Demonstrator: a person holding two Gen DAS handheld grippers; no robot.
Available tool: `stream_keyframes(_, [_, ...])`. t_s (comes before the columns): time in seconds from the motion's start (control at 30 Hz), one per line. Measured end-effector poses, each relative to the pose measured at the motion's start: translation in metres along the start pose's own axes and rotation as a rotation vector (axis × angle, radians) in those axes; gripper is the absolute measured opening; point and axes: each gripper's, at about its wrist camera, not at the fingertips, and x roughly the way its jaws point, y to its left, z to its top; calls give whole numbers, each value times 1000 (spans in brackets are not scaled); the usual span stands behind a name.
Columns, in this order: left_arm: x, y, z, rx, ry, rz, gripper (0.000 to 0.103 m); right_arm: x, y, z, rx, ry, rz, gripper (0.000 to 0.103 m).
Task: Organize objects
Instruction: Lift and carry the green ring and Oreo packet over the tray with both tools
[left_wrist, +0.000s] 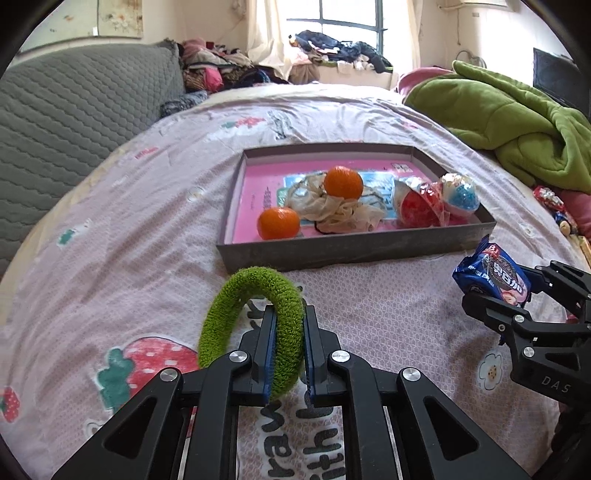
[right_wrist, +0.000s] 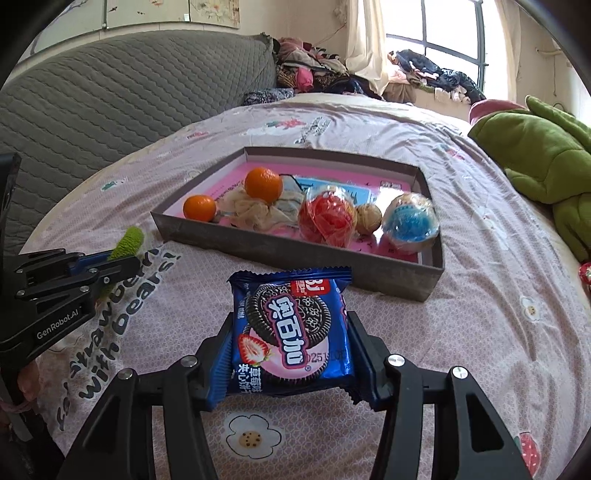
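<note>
- The left gripper (left_wrist: 288, 325) is clamped tight on a fuzzy green hair tie (left_wrist: 255, 328); the ring stands on edge between the two fingers, clear of the bedspread (left_wrist: 92, 258).
- The right gripper (right_wrist: 291, 350) pinches a blue cookie packet (right_wrist: 291, 328) by its two side edges, printed face up, also lifted off the bedspread.
- Seen from the left gripper, the right one with its packet sits at about 3 o'clock; from the right gripper, the left one is at 9 o'clock.
- A shallow grey tray (left_wrist: 332, 251) with a pink floor lies on the bed at 12 o'clock of both grippers, just beyond them.
- Inside the tray: two oranges (left_wrist: 277, 223), one on the floor at the left, the other (left_wrist: 343, 182) atop a crumpled cream cloth (left_wrist: 332, 210).
- At the tray's right end are a red wrapped ball (right_wrist: 327, 218), a walnut (right_wrist: 368, 218) and a blue wrapped ball (right_wrist: 410, 221).
- A green blanket (left_wrist: 498, 110) is heaped at 2 o'clock.
</note>
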Motion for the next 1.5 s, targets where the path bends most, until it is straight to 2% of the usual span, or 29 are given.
stream_keyframes(0.3, [-27, -4, 8, -9, -45, 14, 13, -23, 0, 8, 0, -64, 2, 55])
stream_keyframes(0.73, [-56, -9, 37, 2, -121, 22, 13, -54, 0, 22, 6, -141, -2, 55])
stream_keyframes(1.1, [-53, -15, 56, 35, -137, 20, 13, -64, -9, 49, 3, -187, -21, 55])
stream_keyframes(1.5, [-33, -20, 83, 58, -141, 34, 13, -55, -23, 81, -12, -209, -42, 55])
